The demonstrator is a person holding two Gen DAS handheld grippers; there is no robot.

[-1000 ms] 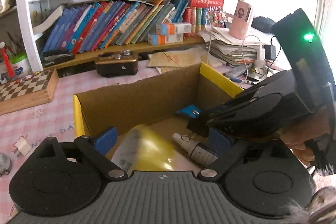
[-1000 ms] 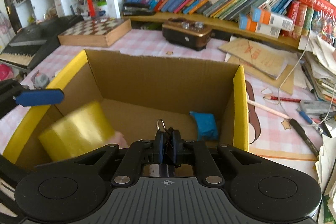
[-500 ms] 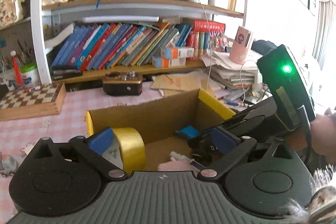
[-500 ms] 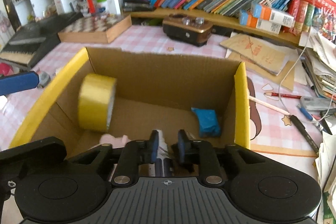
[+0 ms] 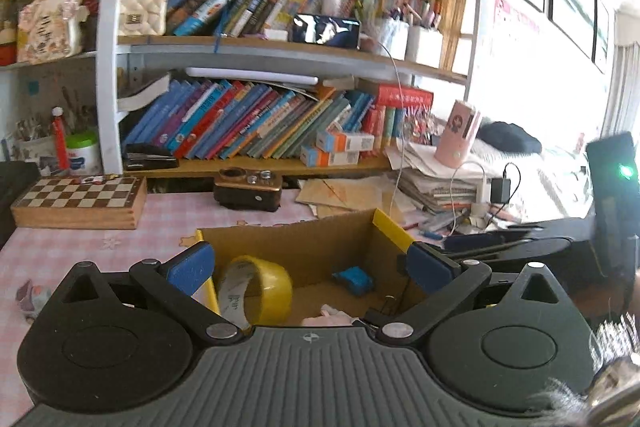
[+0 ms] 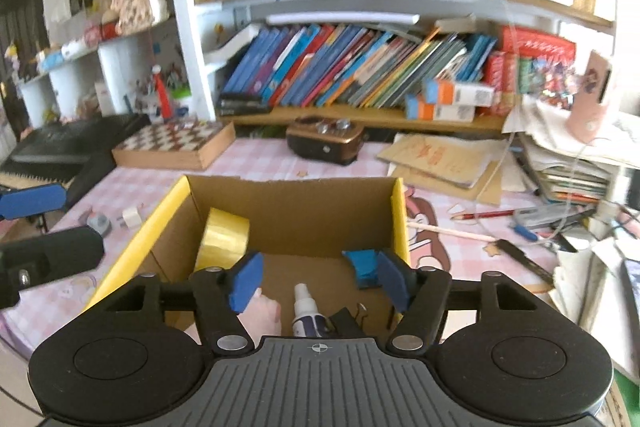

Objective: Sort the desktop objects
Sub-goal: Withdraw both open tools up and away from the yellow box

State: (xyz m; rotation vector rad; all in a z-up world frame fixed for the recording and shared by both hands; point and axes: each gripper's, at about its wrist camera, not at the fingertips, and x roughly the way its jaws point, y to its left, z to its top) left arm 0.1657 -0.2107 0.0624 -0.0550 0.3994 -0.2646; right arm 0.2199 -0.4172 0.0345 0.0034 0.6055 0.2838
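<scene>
Inside the cardboard box point(image 6: 288, 215) with yellow-edged flaps, a roll of yellow tape point(image 6: 223, 239) stands on edge against the left wall, a blue item point(image 6: 362, 265) lies at the right wall, and a small spray bottle point(image 6: 304, 311) lies on the floor beside a pale pink thing point(image 6: 264, 315) and a black clip point(image 6: 346, 319). The box sits on the pink checked desk point(image 6: 260, 163). Both tools point down into the box from the near side. The left tool point(image 5: 310, 267) has its blue pads spread wide with nothing between them. The right tool point(image 6: 318, 279) is opening its jaws; the bottle lies below them, untouched by either pad.
</scene>
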